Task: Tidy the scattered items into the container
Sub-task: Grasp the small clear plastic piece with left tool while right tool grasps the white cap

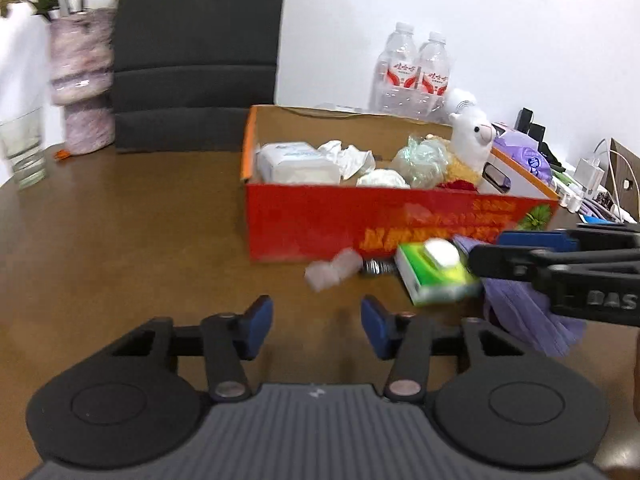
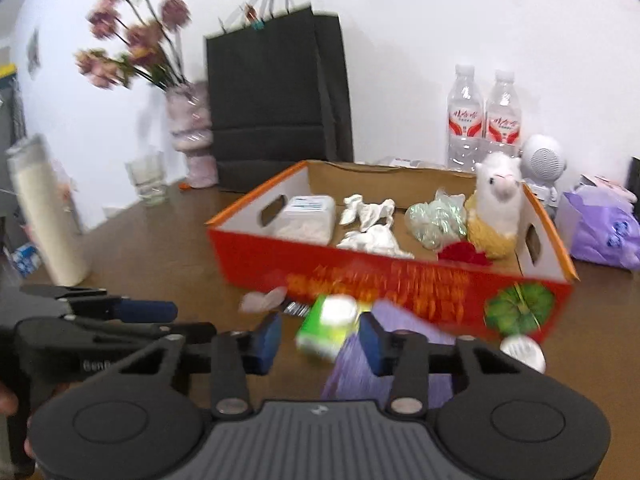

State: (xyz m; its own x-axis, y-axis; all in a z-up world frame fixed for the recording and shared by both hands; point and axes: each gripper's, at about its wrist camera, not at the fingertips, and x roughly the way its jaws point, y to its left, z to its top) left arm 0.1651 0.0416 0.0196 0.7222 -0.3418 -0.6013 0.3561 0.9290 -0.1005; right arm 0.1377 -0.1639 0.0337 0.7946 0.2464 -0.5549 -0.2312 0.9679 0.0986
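A red cardboard box point(image 1: 320, 220) point(image 2: 256, 256) stands on the brown table and holds a tissue pack, crumpled paper, a plastic bag and a plush alpaca point(image 1: 472, 140) point(image 2: 496, 204). In front of it lie a green tissue box point(image 1: 436, 272) point(image 2: 328, 328), a purple cloth point(image 1: 516, 316) point(image 2: 360, 364), a crumpled wrapper point(image 1: 332, 270) point(image 2: 264, 300) and a small dark packet point(image 1: 378, 267). My left gripper point(image 1: 316, 326) is open and empty, short of the wrapper. My right gripper point(image 2: 318, 340) is open, its fingers either side of the green box, above the cloth.
A vase of flowers point(image 1: 82, 80) point(image 2: 188, 128), a glass point(image 1: 24, 148) point(image 2: 148, 180) and a black paper bag point(image 2: 276, 100) stand at the back left. Water bottles point(image 1: 412, 68) point(image 2: 484, 120) and a purple pack point(image 2: 600, 228) are at the back right. A white round lid point(image 2: 522, 354) lies near the box's corner.
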